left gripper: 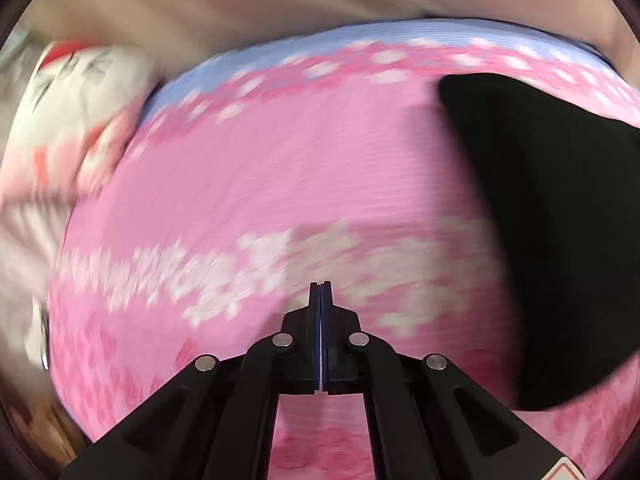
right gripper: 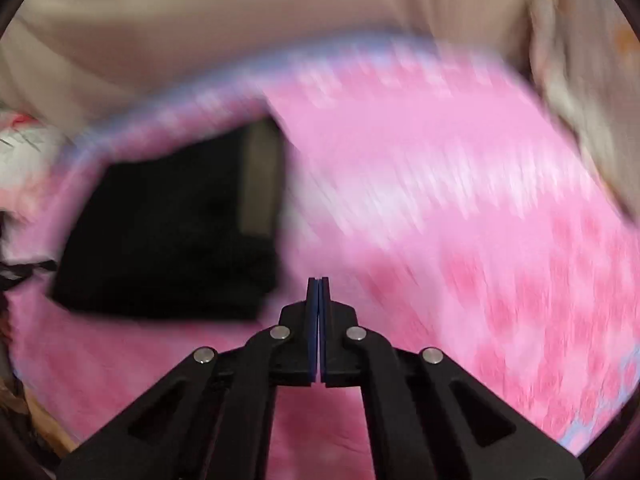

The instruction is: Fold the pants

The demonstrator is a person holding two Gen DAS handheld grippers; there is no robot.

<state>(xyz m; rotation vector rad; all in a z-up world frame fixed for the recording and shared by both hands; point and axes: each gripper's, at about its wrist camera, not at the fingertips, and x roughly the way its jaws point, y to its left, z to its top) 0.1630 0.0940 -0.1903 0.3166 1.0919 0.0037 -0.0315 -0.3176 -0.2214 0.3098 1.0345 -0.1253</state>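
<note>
A pink blanket [left gripper: 248,184] with a pale flower print and a light blue border covers most of both views, spread over what looks like a bed; both pictures are smeared by motion blur. Beyond its far edge runs a beige fabric surface [left gripper: 280,4], too blurred to identify. In the left wrist view a white pillow [left gripper: 80,92] with red and grey markings lies at the left edge, just beside the blanket.

The black pants [right gripper: 168,232] lie on the pink blanket as a compact, roughly rectangular dark bundle; in the right wrist view a grey-brown band shows along the bundle's right edge. In this view they sit left of and beyond the fingertips, apart from them. In the left wrist view the pants [left gripper: 560,240] fill the right side, again clear of the fingers.

The left hand-held gripper [left gripper: 321,292] points down at the blanket with its two fingers pressed flat together and nothing between them. The right hand-held gripper [right gripper: 318,288] is likewise fully closed and empty, its tips over bare pink blanket just right of the pants' near corner
</note>
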